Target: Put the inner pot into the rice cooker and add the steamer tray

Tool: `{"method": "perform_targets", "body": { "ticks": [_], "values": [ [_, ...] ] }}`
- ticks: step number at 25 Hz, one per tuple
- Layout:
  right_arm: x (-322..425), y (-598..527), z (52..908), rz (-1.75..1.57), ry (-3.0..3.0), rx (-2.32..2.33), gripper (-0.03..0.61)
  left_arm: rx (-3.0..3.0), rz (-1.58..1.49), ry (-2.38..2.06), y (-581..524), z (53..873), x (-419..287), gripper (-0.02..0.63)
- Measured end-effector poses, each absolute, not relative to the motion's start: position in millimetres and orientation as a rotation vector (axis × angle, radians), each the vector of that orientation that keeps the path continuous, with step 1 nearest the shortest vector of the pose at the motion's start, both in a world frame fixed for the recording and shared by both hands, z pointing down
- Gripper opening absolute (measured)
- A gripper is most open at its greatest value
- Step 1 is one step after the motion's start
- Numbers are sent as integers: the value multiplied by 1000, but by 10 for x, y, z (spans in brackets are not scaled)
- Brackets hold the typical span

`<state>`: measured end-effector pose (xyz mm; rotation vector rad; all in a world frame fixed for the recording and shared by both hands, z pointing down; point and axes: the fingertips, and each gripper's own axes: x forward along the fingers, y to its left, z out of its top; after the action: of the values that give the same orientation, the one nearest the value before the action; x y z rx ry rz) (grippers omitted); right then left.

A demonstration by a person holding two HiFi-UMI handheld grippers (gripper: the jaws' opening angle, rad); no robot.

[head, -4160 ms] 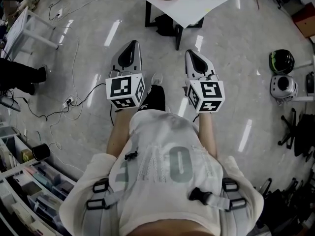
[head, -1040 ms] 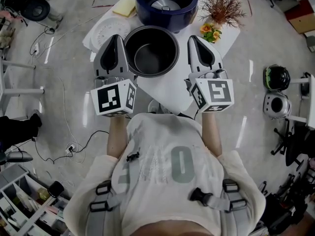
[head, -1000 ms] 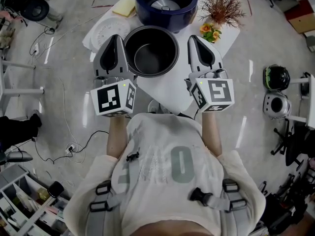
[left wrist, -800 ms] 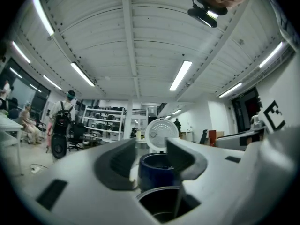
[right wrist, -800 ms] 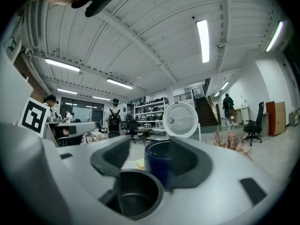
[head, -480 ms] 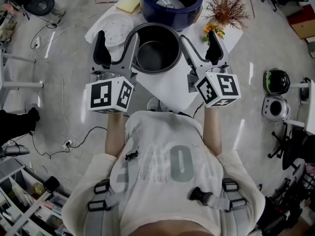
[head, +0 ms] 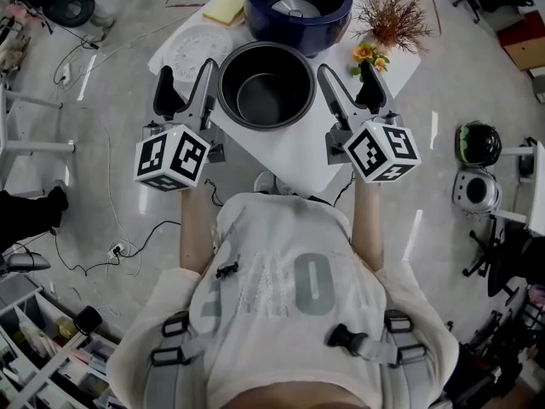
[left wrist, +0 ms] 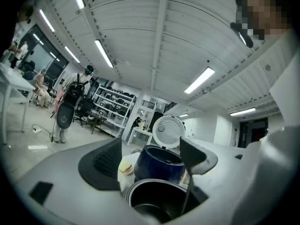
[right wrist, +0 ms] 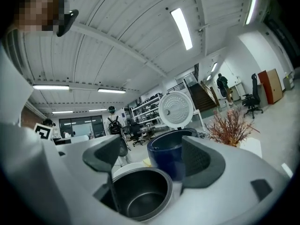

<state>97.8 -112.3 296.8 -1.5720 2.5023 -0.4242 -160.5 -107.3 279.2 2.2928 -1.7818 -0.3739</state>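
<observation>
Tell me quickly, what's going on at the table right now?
A person holds one tool in each hand. The left tool and right tool flank the inner pot on the white table. Both tools' jaws have just been opening and stand apart, gripping nothing. The pot is not yet in the open blue rice cooker behind it. The white steamer tray lies on the table too.
</observation>
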Motion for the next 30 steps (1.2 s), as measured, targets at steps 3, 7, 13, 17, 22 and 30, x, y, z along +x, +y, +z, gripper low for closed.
{"method": "perform_targets", "body": {
  "ticks": [3,7,13,17,22,30],
  "values": [
    [1008,-1174,3128,-532,2474,-1555,403,2215,-416,-1704,-1145,3002,-1647,368],
    [1036,-1234,3366,-691,2408,-1521,402,2083,-502,-1570,-1214,3323,-1663,368],
    [938,-1304,3758,-867,2375,-1505,402,1882,-572,-1426,-1268,3859,-1716,367],
    [892,-1344,3967,-1024,2297,-1442,400,1784,-606,-1349,-1323,4098,-1731,367],
    [799,-1382,4218,-1233,2101,-1320,388,1698,-628,-1276,-1344,4339,-1754,364],
    [658,-1346,4522,-1399,1984,-1228,388,1630,-640,-1187,-1394,4604,-1613,359]
  ]
}}
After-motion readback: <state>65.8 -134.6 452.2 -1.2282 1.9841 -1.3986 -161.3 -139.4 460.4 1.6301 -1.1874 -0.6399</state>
